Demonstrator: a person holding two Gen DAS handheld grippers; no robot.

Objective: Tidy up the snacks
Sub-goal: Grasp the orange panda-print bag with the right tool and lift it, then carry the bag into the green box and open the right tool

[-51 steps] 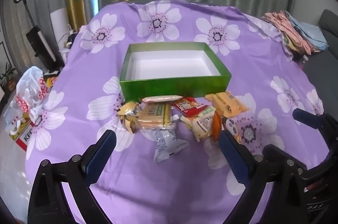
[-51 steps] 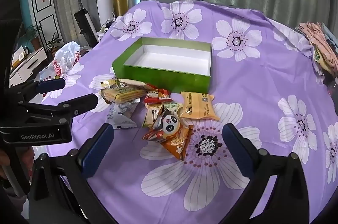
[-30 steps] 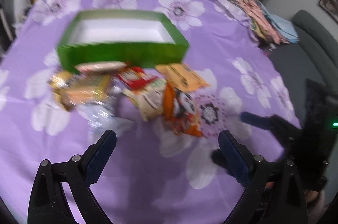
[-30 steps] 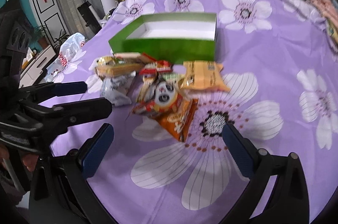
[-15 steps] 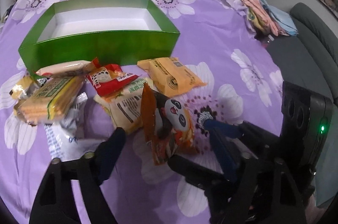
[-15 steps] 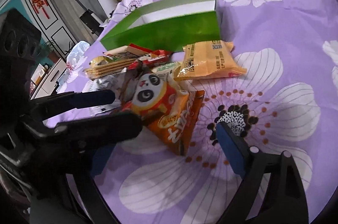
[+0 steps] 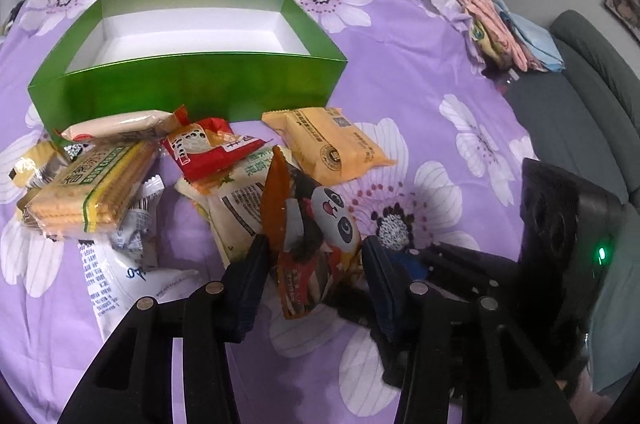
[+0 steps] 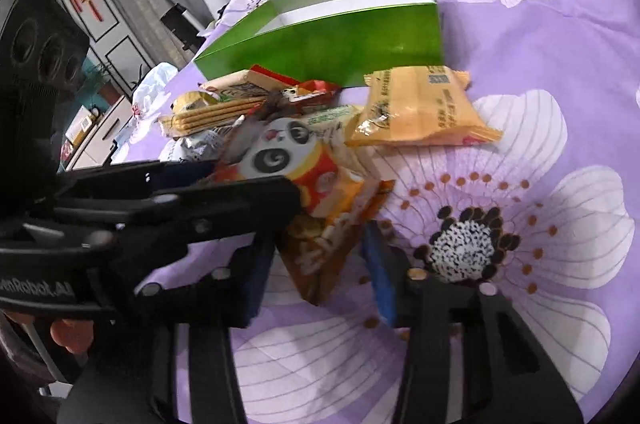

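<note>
In the left wrist view, the left gripper [image 7: 314,264] stands at the lower centre of the frame, and its jaws are closing with the panda snack bag [image 7: 316,236] between them. The bag stands up on its edge between the two fingers; the left finger is touching its orange side, but whether the right finger already presses on it I cannot tell. The right gripper [image 7: 404,260] comes in from the lower right of this frame, and its dark fingers reach the same bag from the other side.

In the right wrist view, the right gripper [image 8: 320,264] is at the lower centre, its jaws are closing too, and the orange lower corner of the panda snack bag [image 8: 316,208] hangs between the fingers. A small gap is visible on each side of this corner. The left gripper [image 8: 256,184] crosses the frame from the left, with its tips at the panda face.

The other snacks lie in a heap behind the bag: a yellow packet [image 7: 332,148], a red packet [image 7: 208,148], a cracker pack [image 7: 92,188] and a white wrapper [image 7: 116,268]. The green box [image 7: 188,84] stands open just behind the heap, in the upper part of the frame, on the purple flowered cloth [image 7: 460,96].
</note>
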